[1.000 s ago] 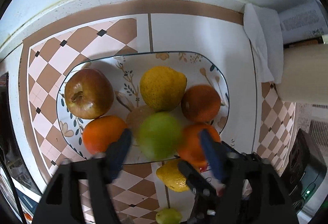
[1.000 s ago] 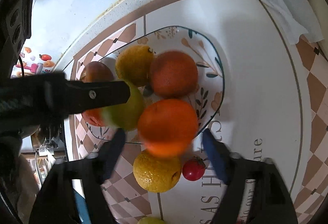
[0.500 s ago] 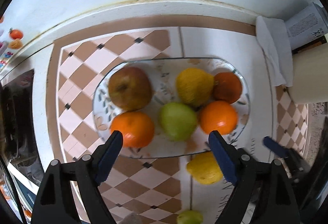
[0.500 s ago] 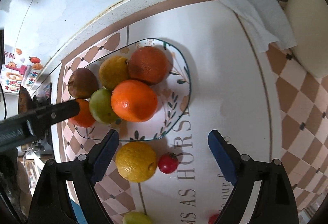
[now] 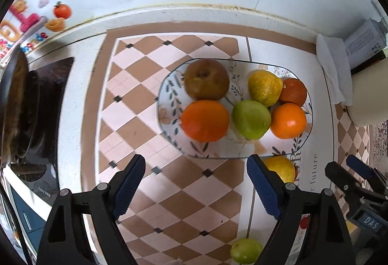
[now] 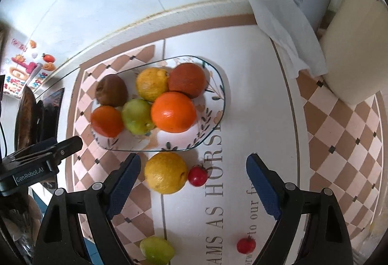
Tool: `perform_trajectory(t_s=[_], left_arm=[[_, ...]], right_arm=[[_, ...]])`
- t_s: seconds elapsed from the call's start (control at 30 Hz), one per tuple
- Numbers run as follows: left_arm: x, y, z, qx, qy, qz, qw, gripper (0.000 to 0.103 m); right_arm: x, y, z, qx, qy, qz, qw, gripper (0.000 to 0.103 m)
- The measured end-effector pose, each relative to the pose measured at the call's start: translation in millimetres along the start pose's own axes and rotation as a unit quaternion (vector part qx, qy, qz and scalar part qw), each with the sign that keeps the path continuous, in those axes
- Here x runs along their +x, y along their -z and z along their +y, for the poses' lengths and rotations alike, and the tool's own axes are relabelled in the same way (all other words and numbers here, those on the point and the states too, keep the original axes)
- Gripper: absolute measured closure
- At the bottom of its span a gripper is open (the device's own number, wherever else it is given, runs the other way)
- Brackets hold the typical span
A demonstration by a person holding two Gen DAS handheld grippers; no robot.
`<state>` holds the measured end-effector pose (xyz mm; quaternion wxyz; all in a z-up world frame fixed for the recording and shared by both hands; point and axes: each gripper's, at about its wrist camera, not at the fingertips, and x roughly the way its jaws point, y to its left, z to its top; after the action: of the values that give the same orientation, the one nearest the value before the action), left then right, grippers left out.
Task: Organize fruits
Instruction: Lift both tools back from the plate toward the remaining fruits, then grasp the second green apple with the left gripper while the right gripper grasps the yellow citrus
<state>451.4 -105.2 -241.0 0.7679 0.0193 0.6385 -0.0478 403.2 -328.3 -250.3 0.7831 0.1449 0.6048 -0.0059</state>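
Patterned counter mat [image 6: 254, 124]: checks and white lettered panel. Lying directly on it: floral plate [image 6: 215, 117] far centre, yellow lemon [image 6: 166, 172] just near of plate, red tomato [image 6: 197, 175] touching lemon's right, second tomato [image 6: 246, 245] nearer, green fruit [image 6: 156, 250] near edge, white napkin [image 6: 286, 34] far right.

I'm seeing a glossy glazed plate [image 6: 219, 105], a smooth shiny orange [image 6: 173, 112], a pebbly-skinned lemon [image 6: 166, 172], and a matt paper towel [image 6: 286, 32] lying creased.

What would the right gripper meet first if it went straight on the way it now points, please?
Probably the bare mat, just right of the plate; the open right gripper has nothing between its jaws. Depth is unclear.
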Motion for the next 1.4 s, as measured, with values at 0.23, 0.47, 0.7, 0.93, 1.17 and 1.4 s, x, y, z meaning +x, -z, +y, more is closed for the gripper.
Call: perform_trajectory(t_s=[0.23,0.47,0.7,0.93,1.17,1.4], left_arm=[[-40.0,25.7,15.5,-0.012,-0.007,-0.043,0.999,0.013],[-80.6,47.8,16.9,-0.001,-0.006,-0.078,0.997,0.013],[-111.2,68.7,11.3,0.009,0.0,-0.1,0.995,0.013],[-123.4,87.6,3.1,0.022,0.006,-0.109,0.9938,0.013],[-125.0,96.4,-3.6,0.028,0.01,-0.105,0.994,0.013],[-111.5,94.5,-9.4,0.033,0.002,-0.088,0.9956,0.012]], right_arm=[[-36.5,17.9,19.4,-0.014,-0.005,-0.027,1.0,0.012],[-77.1,36.9,35.4,-0.022,-0.01,-0.059,0.998,0.012],[-117.3,53.2,46.8,-0.032,0.001,-0.097,0.995,0.012],[-147.5,67.2,50.4,-0.033,0.007,-0.12,0.992,0.012],[-144.5,78.0,46.9,-0.024,0.003,-0.113,0.993,0.012],[-123.6,81.9,28.6,0.012,-0.029,-0.086,0.996,0.012]])
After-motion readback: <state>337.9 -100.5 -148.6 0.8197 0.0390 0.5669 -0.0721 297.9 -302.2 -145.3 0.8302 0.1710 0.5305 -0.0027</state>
